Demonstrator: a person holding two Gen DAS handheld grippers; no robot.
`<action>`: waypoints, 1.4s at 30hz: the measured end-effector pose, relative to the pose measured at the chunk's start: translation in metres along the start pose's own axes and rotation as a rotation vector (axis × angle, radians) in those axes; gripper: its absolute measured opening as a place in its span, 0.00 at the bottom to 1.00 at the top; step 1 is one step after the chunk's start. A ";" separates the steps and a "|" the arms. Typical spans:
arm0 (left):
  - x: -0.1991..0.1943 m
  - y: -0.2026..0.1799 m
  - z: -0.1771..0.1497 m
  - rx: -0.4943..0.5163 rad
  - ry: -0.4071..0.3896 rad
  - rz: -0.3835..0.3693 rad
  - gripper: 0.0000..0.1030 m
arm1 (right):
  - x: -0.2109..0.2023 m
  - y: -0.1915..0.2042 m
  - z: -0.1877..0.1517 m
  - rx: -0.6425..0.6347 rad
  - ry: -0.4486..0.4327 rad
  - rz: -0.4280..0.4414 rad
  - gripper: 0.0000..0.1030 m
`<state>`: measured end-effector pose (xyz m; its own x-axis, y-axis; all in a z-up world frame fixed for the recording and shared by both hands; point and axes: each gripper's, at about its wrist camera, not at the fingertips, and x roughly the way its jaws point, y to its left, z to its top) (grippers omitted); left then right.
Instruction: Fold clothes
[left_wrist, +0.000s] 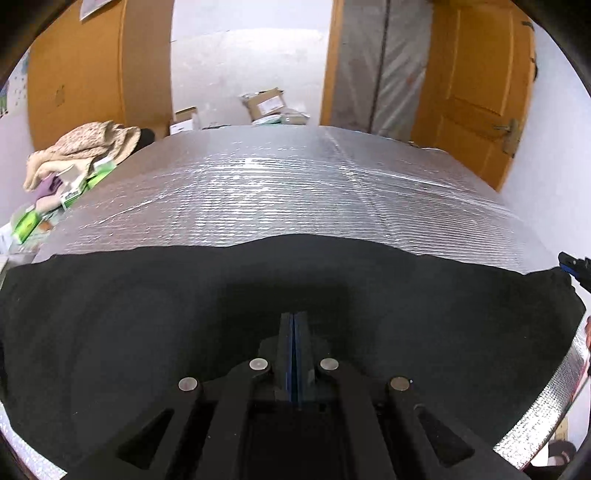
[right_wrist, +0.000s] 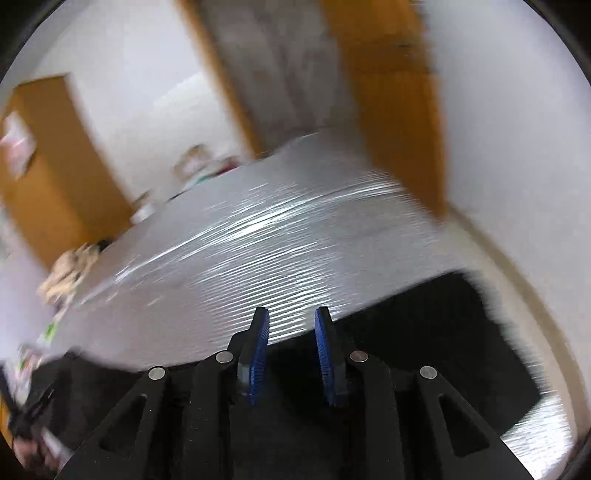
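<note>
Beneath both sets of fingers: a black garment (left_wrist: 147, 314) lies spread flat on a silver quilted table cover (left_wrist: 280, 192).
Left gripper (left_wrist: 294, 321): blue pads pressed together with no gap; whether any cloth is pinched between them cannot be told.
Left gripper position: low over the garment, whose far edge lies ahead of the fingertips.
Right gripper (right_wrist: 291, 317): fingers parted, a clear gap between the blue pads (right_wrist: 258, 350), nothing held.
Right gripper position: fingertips over the garment's far edge, bare cover ahead; view blurred.
Right of left fingers: the other gripper's tip shows at the garment's corner.
Far left of fingers: beige cloth pile (left_wrist: 85, 147) beside the table.
Ahead: cardboard boxes (left_wrist: 266, 103), orange door (left_wrist: 476, 92).
</note>
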<state>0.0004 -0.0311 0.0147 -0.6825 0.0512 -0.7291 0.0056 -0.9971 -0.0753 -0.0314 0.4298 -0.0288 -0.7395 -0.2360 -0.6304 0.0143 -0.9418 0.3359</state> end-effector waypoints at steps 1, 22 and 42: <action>0.000 0.000 0.001 -0.005 0.003 0.007 0.01 | 0.006 0.017 -0.005 -0.034 0.023 0.041 0.27; -0.017 0.026 -0.032 -0.056 0.001 -0.050 0.02 | 0.054 0.240 -0.056 -0.486 0.270 0.452 0.27; -0.019 0.029 -0.042 -0.029 -0.055 -0.072 0.02 | 0.086 0.266 -0.055 -0.389 0.364 0.485 0.06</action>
<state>0.0442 -0.0590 -0.0022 -0.7211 0.1184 -0.6826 -0.0243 -0.9890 -0.1458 -0.0535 0.1458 -0.0322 -0.3190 -0.6504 -0.6894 0.5728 -0.7118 0.4065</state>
